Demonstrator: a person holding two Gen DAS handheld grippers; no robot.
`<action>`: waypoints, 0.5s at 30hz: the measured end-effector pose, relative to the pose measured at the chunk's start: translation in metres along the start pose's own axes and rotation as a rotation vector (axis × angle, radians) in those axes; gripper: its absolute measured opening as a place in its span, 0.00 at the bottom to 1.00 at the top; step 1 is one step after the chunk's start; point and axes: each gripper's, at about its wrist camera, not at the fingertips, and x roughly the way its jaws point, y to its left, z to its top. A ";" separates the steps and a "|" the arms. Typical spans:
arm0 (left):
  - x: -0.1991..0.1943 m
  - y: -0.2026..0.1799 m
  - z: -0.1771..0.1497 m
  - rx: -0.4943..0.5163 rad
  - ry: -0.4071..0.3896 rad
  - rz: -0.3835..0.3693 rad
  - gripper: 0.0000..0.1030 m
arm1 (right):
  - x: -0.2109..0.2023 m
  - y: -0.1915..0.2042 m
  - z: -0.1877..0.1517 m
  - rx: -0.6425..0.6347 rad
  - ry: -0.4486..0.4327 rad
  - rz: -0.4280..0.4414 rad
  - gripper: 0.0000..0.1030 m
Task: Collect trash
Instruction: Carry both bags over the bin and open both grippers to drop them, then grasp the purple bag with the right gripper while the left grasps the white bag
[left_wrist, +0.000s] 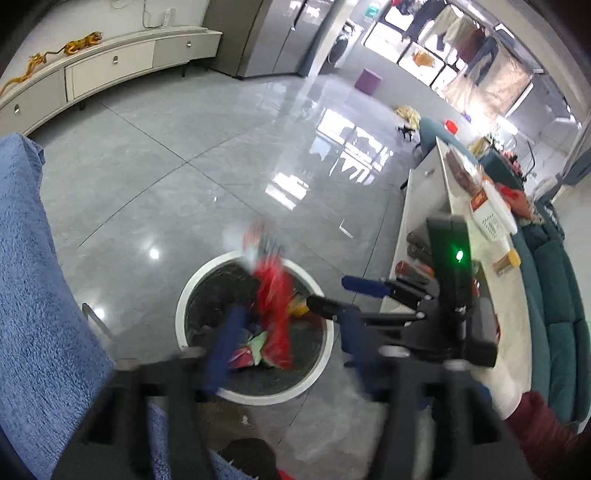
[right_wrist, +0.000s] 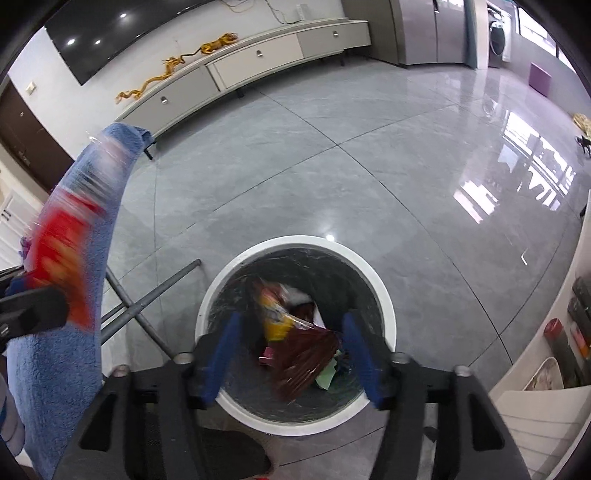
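Note:
A round white-rimmed trash bin (left_wrist: 192, 295) with a dark liner stands on the floor; it also shows in the right wrist view (right_wrist: 384, 295). My left gripper (left_wrist: 288, 332) is open above it, and a blurred red wrapper (left_wrist: 273, 291) hangs loose between its blue fingers (left_wrist: 229, 339) over the bin. In the right wrist view the same red wrapper (right_wrist: 62, 243) shows at the left by the left gripper's black tip. My right gripper (right_wrist: 291, 350) is open and empty over the bin. A yellow bag (right_wrist: 275, 314) and a dark red wrapper (right_wrist: 303, 358) lie inside.
A blue towel (left_wrist: 33, 280) hangs over a chair at the left, with grey chair legs (right_wrist: 147, 299) by the bin. A white table (left_wrist: 424, 192) with boxes and bottles stands at the right, a teal sofa (left_wrist: 554, 295) beyond it. A long white cabinet (right_wrist: 258, 59) lines the far wall.

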 end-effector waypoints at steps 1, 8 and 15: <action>0.000 0.001 0.000 -0.002 -0.004 -0.005 0.62 | -0.002 -0.001 -0.001 0.002 0.000 -0.005 0.57; -0.046 0.034 -0.001 -0.045 -0.112 0.074 0.61 | -0.012 0.010 0.005 -0.024 -0.023 -0.029 0.59; -0.135 0.106 -0.026 -0.142 -0.269 0.271 0.62 | -0.031 0.077 0.034 -0.151 -0.092 0.047 0.59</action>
